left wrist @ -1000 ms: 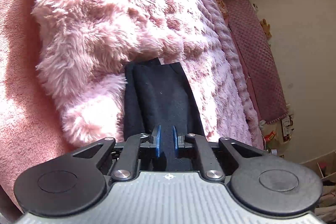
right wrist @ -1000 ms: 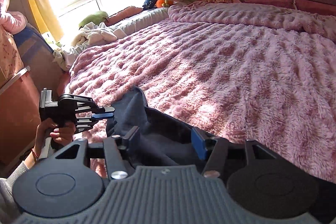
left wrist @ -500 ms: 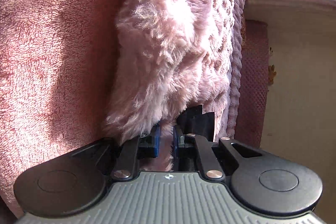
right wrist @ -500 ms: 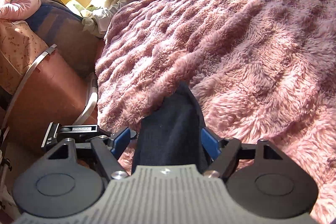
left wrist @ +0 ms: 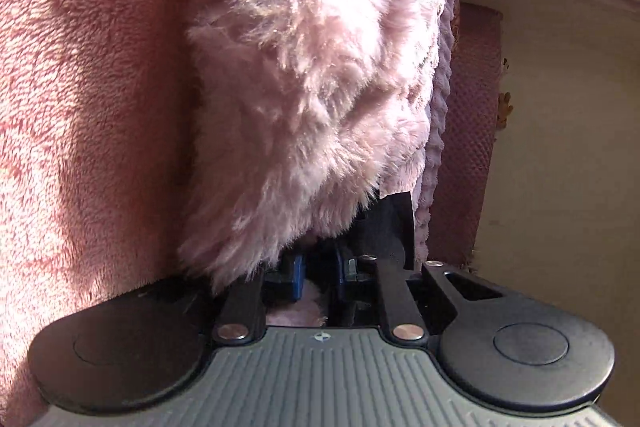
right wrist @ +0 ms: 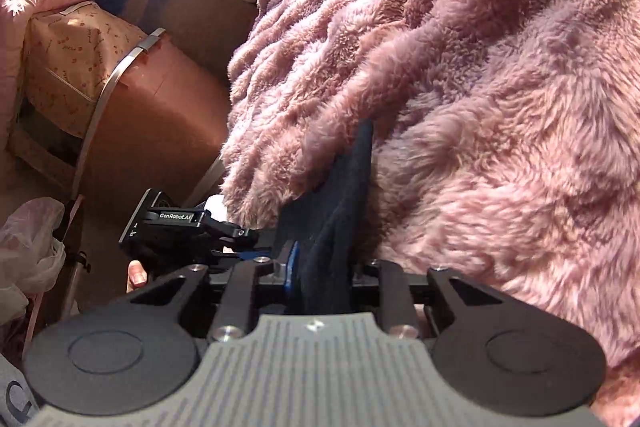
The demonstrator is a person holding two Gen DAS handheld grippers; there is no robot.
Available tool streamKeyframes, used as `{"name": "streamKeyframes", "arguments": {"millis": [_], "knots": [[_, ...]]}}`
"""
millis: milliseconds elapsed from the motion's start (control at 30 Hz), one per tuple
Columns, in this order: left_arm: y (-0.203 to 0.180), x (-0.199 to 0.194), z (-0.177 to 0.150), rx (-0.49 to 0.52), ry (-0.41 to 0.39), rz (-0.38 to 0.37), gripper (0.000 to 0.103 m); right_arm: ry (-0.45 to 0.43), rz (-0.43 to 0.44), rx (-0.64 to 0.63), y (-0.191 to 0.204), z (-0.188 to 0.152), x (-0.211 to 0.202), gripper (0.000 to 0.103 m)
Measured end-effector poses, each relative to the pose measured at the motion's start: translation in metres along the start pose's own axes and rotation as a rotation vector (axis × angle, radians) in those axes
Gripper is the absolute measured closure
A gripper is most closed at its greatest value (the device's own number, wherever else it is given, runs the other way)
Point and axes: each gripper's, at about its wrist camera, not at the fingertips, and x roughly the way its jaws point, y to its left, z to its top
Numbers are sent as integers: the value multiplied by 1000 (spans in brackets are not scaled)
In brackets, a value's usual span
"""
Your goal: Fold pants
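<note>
The dark navy pants (right wrist: 340,203) hang over the edge of the bed, on the fluffy pink blanket (right wrist: 480,67). My right gripper (right wrist: 320,267) is shut on a fold of the pants. My left gripper (left wrist: 318,267) is pressed against the blanket's edge (left wrist: 312,87) with its blue pads (left wrist: 297,273) close together; a bit of pink fur and dark cloth lies between them. A corner of the pants (left wrist: 394,223) shows just right of it. The left gripper also shows in the right wrist view (right wrist: 244,247), low at the pants' left edge, held by a hand.
A brown storage box (right wrist: 160,131) with a metal band stands left of the bed, with pink floral bedding (right wrist: 76,59) on it. A plastic bag (right wrist: 28,247) lies at the lower left. A padded mauve headboard (left wrist: 468,131) and a cream wall (left wrist: 560,147) are to the right.
My right gripper has closed from wide open onto the pants and dropped to the bed's edge. My left gripper has sunk below the blanket's edge, so the pants are mostly hidden from it.
</note>
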Motion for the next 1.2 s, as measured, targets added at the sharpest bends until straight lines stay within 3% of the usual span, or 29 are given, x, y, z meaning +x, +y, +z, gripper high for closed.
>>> {"name": "streamKeyframes", "arguments": {"millis": [33, 133, 167, 267, 500, 600, 733, 833, 900, 1000, 1200], "knots": [[-7, 0, -1, 51, 26, 7, 72, 24, 7, -36, 6, 1, 7, 84], [-21, 5, -7, 157, 71, 44, 66, 91, -18, -11, 4, 4, 30, 83], [-20, 5, -7, 152, 67, 55, 66, 94, -34, -19, 3, 4, 37, 98], [-12, 6, -2, 69, 53, 36, 67, 25, -3, -105, 14, 0, 30, 102], [2, 12, 2, -66, 17, -171, 60, -208, 374, -92, 38, -13, -45, 102], [5, 22, 1, -128, 37, -283, 57, -281, 461, -79, 48, -19, -66, 102], [-12, 48, -8, -93, 111, -308, 57, -325, 546, -110, 61, -30, -79, 102], [-20, 64, -16, -84, 182, -374, 57, -328, 526, -99, 60, -32, -74, 102], [-23, 71, -16, -90, 213, -418, 57, -332, 454, -70, 51, -33, -70, 102], [-21, 61, -13, -77, 160, -407, 57, -343, 285, -33, 33, -33, -60, 102], [11, 40, 0, -190, 87, -372, 57, -264, 195, -52, 21, -21, -28, 101]]}}
